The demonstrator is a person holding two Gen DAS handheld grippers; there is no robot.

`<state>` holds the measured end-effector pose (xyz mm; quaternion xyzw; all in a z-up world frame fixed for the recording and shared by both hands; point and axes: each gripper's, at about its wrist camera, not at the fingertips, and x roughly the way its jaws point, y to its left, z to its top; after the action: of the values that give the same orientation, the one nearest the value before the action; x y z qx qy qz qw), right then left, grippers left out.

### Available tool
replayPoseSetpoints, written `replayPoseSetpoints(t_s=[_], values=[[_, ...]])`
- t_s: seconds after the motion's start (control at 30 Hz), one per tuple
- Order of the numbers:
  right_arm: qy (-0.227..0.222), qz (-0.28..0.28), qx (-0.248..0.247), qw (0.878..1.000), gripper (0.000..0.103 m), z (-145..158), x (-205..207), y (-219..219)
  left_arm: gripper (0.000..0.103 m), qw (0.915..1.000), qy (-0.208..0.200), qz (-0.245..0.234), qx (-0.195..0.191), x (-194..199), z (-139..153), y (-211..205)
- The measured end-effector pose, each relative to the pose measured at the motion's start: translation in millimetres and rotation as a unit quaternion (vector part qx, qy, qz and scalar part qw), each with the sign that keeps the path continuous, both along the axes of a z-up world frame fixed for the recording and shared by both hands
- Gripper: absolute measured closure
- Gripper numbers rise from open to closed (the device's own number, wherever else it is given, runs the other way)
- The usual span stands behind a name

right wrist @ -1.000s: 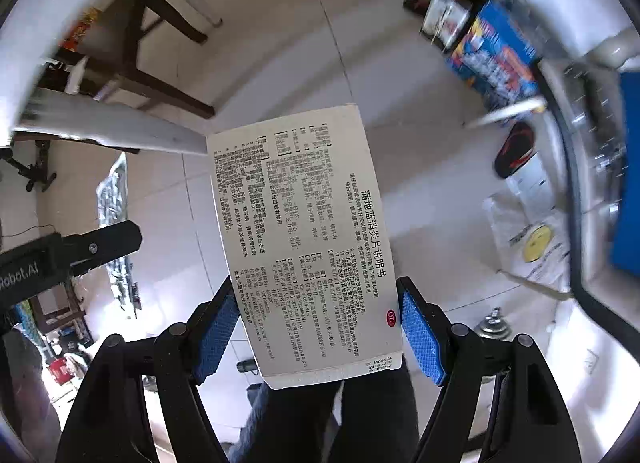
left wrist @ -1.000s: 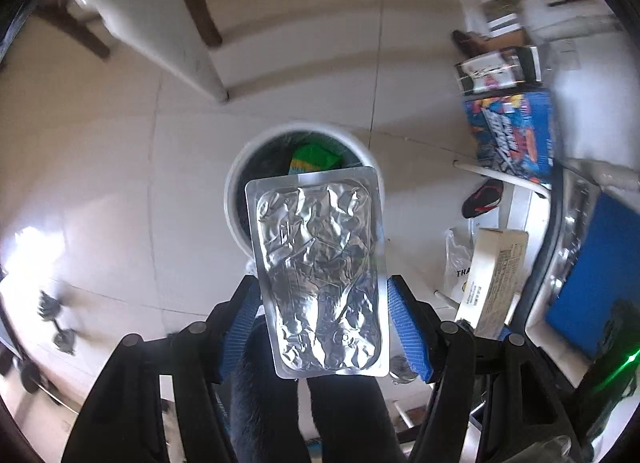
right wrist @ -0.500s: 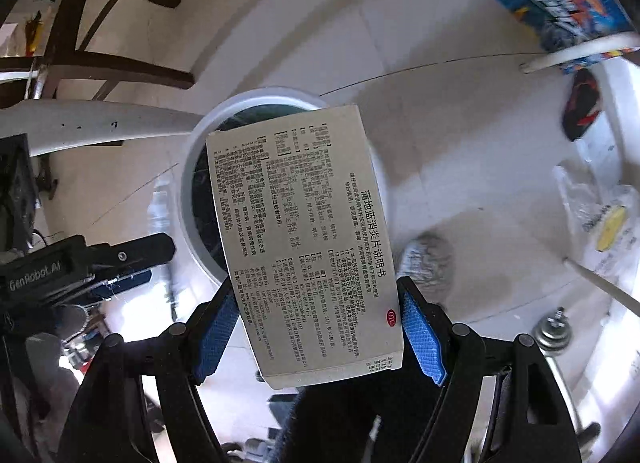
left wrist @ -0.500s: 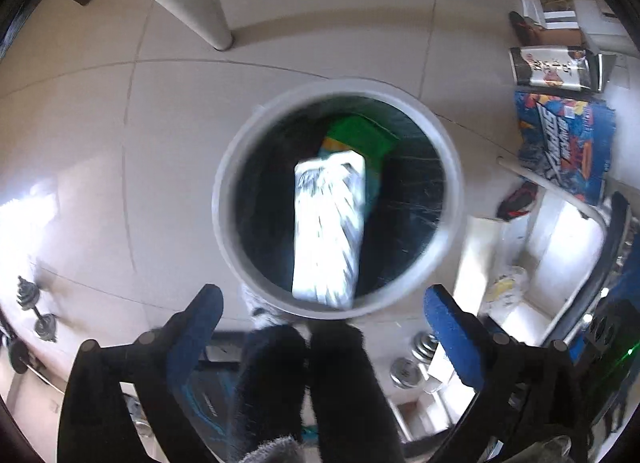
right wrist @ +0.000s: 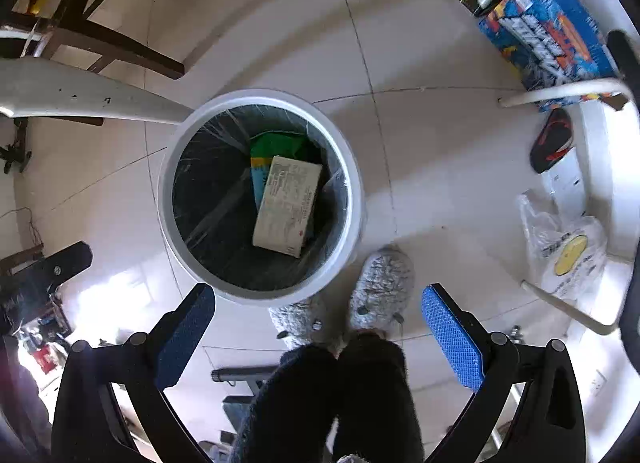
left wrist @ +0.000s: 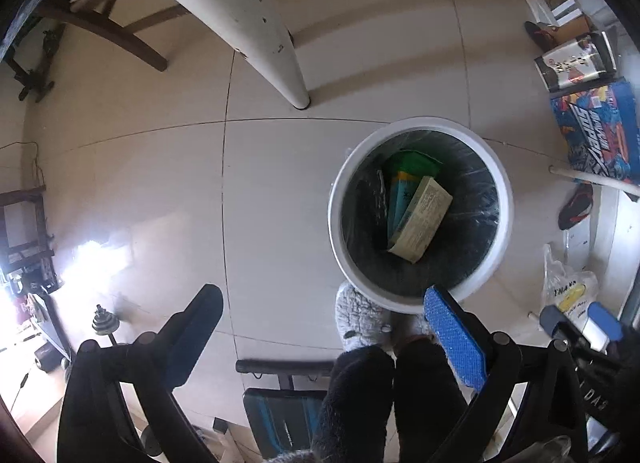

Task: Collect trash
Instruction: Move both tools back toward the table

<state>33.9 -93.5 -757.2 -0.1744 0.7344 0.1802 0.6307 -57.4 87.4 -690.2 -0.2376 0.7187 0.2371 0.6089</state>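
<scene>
Trash bin (right wrist: 360,199), leaflet (right wrist: 288,205) hiding green packet (right wrist: 276,145), both hand-held grippers spread, right opening, empty.

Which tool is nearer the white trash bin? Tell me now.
Right, probably. The right tool, opening with nothing between its jaws, hangs almost over the bin; the left tool hangs off to its side.

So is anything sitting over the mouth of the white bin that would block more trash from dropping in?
Nothing visible does. The white bin is open at the top, and the printed paper box lies low inside on the green packet.
</scene>
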Motion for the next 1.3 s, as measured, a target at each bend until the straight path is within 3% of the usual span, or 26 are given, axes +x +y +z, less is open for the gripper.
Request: replayPoseSetpoints(t_s=[0.2,0.93,1.13,1.3], values=[[-0.018,0.003,-0.004,1.0,0.0,54,-3,0,0.0,0.9999,-0.012,0.003,-0.002,-10,57,-12],[-0.056,0.022,0.052,0.997,0.0,334,-44,-9,0.0,0.9951,-0.097,-0.016,-0.004,-39,286,-45],[-0.064,0.001,0.099,0.993,0.0,410,-35,-9,0.0,0.9869,-0.156,-0.024,0.035,-22,350,-34],[-0.079,-0.044,0.151,0.984,0.0,466,1,-5,0.0,0.9758,-0.2,-0.037,0.081,28,394,-12]])
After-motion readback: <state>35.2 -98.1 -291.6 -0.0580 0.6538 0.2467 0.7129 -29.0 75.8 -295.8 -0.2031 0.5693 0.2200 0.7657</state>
